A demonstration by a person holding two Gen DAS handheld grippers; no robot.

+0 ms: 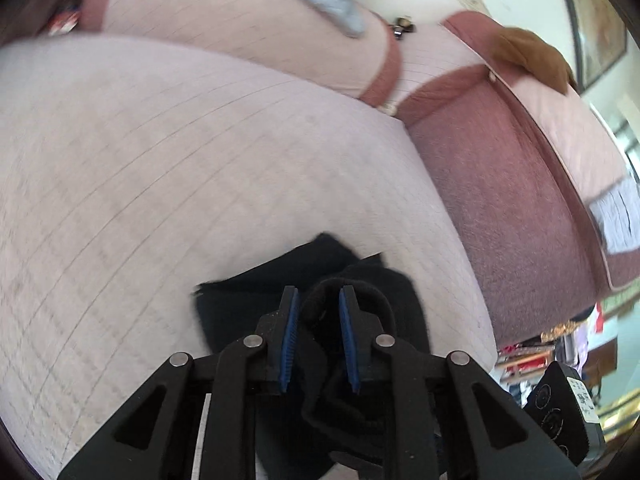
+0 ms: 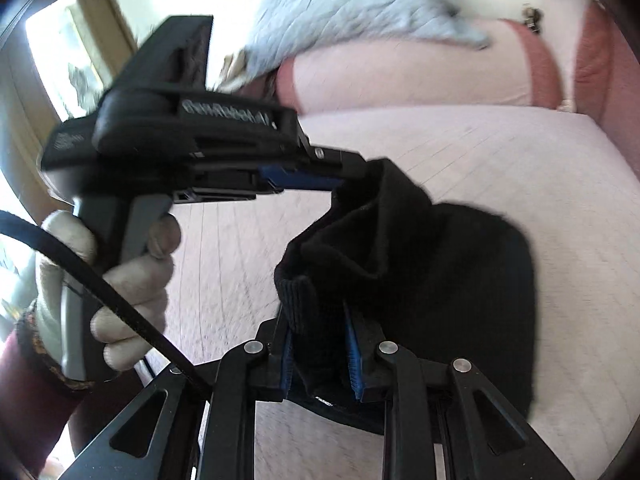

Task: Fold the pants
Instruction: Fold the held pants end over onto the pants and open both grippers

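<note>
Both grippers are clamped on the black pants (image 2: 420, 264), which sit bunched on the pink quilted seat cushion (image 1: 180, 160), lower centre of both views. Left gripper (image 1: 319, 312) pinches a rolled edge between its blue pads. Right gripper (image 2: 320, 340) bites the ribbed band; from its camera the left one reaches in from 9 o'clock and holds the top corner.

Risks as I judge them:
- Fabric is thick and doubled in both jaws. If I pull the two apart, one grip slips and the fold line goes crooked.
- Pants are a dark lump, layers unreadable. I may be holding the wrong edges, so the fold lands twisted.
- Black cable (image 2: 100, 280) runs across the right wrist view at 8 o'clock and could snag cloth or a finger.
- Frames are blurred; fast motion hurts placement.

Count: one pair of pants, two grippers, one gloved hand (image 2: 120, 280) visible, one grey blanket (image 2: 360, 4) at 12, one brown cushion (image 1: 532, 56) at 2.
</note>
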